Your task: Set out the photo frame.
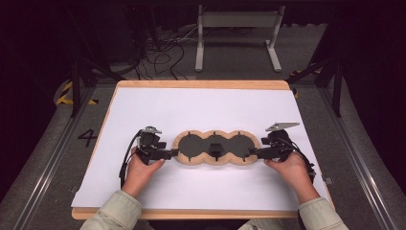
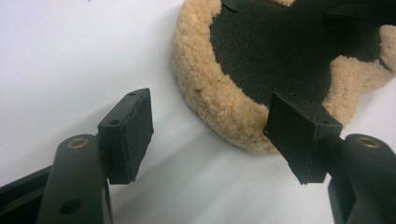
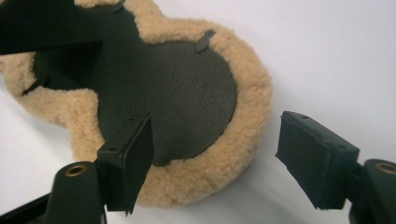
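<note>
Jaws, left: standing wide on the left gripper [image 1: 173, 153], pads bare, nothing pinched; fleece rim lying between the left gripper's pads [image 2: 133, 128] without being pressed.
Jaws, right: likewise spread on the right gripper [image 1: 253, 153]; one of the right gripper's pads [image 3: 133, 156] over the dark felt, the other off past the fleece rim above the sheet, neither pressing.
Piece in hand: three-lobed pad of tan fleece with a black felt face [image 1: 215, 147], flat, face up, resting on the white paper sheet [image 1: 201, 108] that covers the wooden desk [image 1: 201, 84].
Place: a little nearer the front edge of the desk than the back one, roughly midway between its left and right edges.
Hands: left hand [image 1: 139, 170] and right hand [image 1: 294, 168] low behind the grippers, one at each end lobe.
Small parts: short black tabs [image 3: 205, 41] poking across the fleece border; darker bump on the middle lobe, too small to read.
Step judged: both ends let go or not yet taken; next likely a fresh hold at each end.
Doing it well: bring each pair of pads square across the fleece rim, one pad above and one beneath, deep enough to catch the felt as well as the pile.
Timing: close both sides together, lift level, keep mild tension so the middle lobe does not sag.
Risk: pinching pile alone and slipping; dragging the paper sheet along.
</note>
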{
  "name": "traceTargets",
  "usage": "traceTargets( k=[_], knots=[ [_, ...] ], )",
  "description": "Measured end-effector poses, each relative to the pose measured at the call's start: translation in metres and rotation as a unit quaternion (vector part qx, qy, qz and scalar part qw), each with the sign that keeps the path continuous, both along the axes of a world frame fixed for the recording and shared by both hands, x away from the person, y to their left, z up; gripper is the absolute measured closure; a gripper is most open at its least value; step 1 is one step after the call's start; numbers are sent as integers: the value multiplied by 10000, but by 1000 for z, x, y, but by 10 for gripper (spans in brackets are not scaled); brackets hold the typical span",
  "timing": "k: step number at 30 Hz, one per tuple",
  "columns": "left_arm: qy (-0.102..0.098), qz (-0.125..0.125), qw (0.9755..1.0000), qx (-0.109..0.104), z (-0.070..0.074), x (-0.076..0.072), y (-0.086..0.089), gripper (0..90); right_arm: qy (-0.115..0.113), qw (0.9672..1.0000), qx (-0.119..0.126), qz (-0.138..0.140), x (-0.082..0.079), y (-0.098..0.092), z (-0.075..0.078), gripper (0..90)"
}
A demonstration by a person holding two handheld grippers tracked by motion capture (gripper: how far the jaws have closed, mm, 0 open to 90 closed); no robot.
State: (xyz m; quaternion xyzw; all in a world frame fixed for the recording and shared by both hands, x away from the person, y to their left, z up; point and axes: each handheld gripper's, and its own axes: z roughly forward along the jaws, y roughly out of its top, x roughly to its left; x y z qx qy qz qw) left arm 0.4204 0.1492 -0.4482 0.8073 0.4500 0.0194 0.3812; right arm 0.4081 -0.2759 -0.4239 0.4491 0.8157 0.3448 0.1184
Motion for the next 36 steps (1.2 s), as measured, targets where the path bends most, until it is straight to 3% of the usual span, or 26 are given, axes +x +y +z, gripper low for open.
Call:
traceTargets(
  k=[3,8,15,17,19,25,29,36],
  knots=[
    [66,5,10000,19,0,1,0,297,147,9999,-5,38,1,1,-4,258],
    [278,11,9995,-164,-4,4,0,255,383,9992,28,140,1,3,-8,224],
    [338,-7,9990,-282,-6,7,1,247,620,9978,212,30,3,-2,-11,207],
    [274,19,9992,-282,-4,6,1,243,677,9973,265,35,3,-4,-12,202],
    [204,-38,9994,-265,-3,5,-2,243,714,9971,252,46,2,-5,-11,201],
    [372,-180,9987,-284,-6,5,-12,226,839,9957,327,227,0,-5,-13,208],
    [291,-213,9991,-211,-6,6,-14,223,867,9952,269,363,-1,-2,-14,186],
    [351,-220,9990,-186,-5,8,-20,222,893,9950,266,355,0,-1,-14,178]
  ],
)
